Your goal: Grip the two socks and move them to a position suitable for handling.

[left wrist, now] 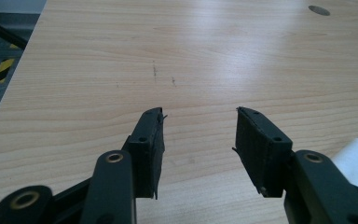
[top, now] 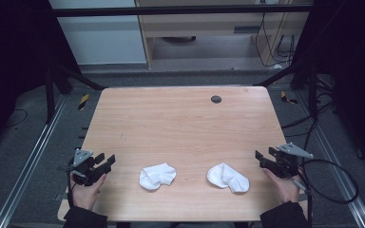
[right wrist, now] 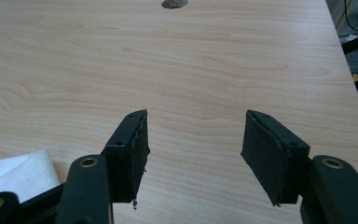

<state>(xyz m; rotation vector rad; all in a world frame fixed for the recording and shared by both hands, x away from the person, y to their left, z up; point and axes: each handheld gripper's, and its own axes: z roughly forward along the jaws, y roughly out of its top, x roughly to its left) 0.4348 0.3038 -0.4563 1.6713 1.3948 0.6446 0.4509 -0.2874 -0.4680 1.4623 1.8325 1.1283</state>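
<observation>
Two white socks are laid on the near part of the wooden bench (top: 180, 118), side by side and apart from each other. The left sock (top: 158, 175) is crumpled, with its cuff turned toward the bench's middle; the right sock (top: 228, 177) is bent, with its toe toward the near edge.

The left gripper (top: 105, 160) is held over the near left corner of the bench, well to the left of the left sock. In the left gripper view its fingers (left wrist: 150, 144) are seen spread apart, with bare wood between them; a white corner of the left sock is caught at the lower right edge of that view.

The right gripper (top: 264, 156) is held at the near right edge of the bench, to the right of the right sock and not touching it. In the right gripper view its fingers (right wrist: 270, 154) are likewise parted over bare wood, and a white edge of the right sock is seen at the lower left.

A round dark grommet (top: 216, 99) is set in the far part of the bench. No brand, label or legible writing is noted on the socks, grippers or bench. Yellow-black hazard tape (top: 83, 100) is seen on the floor beside the bench.
</observation>
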